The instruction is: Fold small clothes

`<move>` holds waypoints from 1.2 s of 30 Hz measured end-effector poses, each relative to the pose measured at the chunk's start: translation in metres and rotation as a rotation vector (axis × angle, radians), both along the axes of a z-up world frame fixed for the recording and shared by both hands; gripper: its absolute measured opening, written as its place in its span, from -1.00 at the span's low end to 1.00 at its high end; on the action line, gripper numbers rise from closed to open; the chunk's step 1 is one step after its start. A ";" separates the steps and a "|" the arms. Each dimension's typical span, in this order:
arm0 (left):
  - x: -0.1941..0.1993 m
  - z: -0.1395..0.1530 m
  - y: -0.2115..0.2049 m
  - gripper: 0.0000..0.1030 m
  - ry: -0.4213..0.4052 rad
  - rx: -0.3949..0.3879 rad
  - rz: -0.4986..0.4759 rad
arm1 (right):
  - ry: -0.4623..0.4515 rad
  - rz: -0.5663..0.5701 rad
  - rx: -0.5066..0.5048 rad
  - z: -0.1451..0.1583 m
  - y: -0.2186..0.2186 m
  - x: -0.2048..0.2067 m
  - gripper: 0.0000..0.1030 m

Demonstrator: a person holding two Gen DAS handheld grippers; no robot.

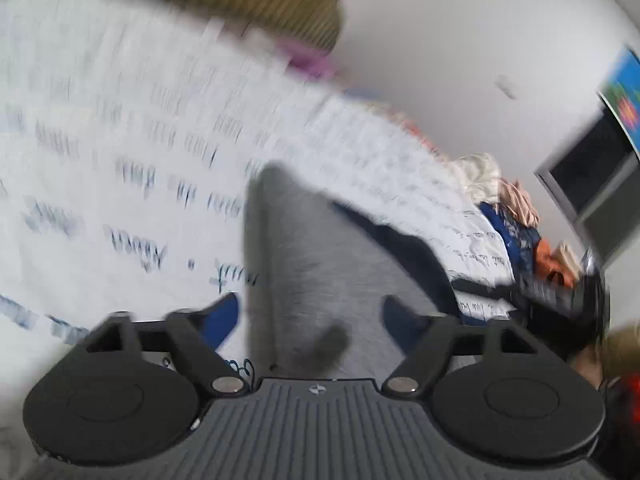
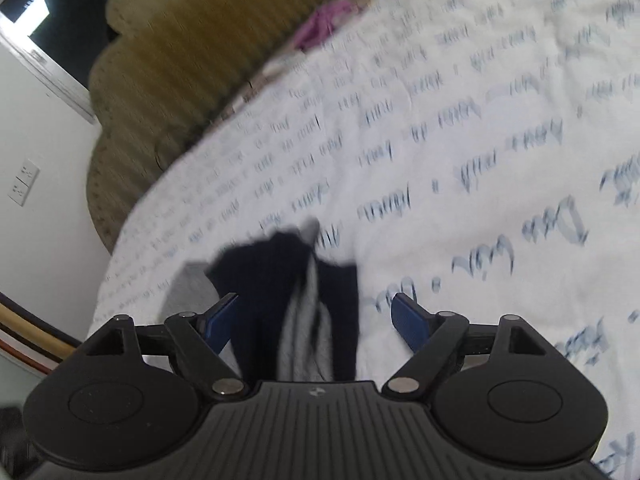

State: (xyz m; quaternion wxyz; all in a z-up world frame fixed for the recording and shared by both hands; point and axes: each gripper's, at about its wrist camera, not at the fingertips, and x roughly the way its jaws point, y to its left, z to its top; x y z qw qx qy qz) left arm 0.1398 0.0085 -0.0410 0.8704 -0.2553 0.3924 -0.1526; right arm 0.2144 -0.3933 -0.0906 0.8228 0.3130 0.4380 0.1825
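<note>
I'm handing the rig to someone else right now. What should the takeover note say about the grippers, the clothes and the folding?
Left gripper: open, grey and navy garment between the fingers, pads not pressing.
Right gripper: open, the garment in the gap, not pinched.
Garment lies bunched on the white printed bedspread; frames are blurred.
More clothes piled at the bed's far edge.
Done: no finished fold visible.
Left: flatten, fold this piece, then the pile.
</note>
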 end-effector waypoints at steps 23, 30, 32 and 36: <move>0.052 0.042 0.040 -0.48 -0.003 0.232 0.034 | -0.116 0.108 0.094 0.027 0.111 0.026 -0.44; 0.022 0.022 0.065 0.02 -0.026 0.199 0.065 | 0.002 0.040 0.106 -0.007 0.115 0.025 0.29; -0.006 0.024 0.075 0.10 -0.049 0.144 0.069 | -0.014 0.047 0.106 -0.003 0.101 0.006 0.54; -0.044 0.007 0.077 -0.15 0.027 0.096 0.051 | 0.012 0.136 0.088 -0.003 0.094 -0.037 0.55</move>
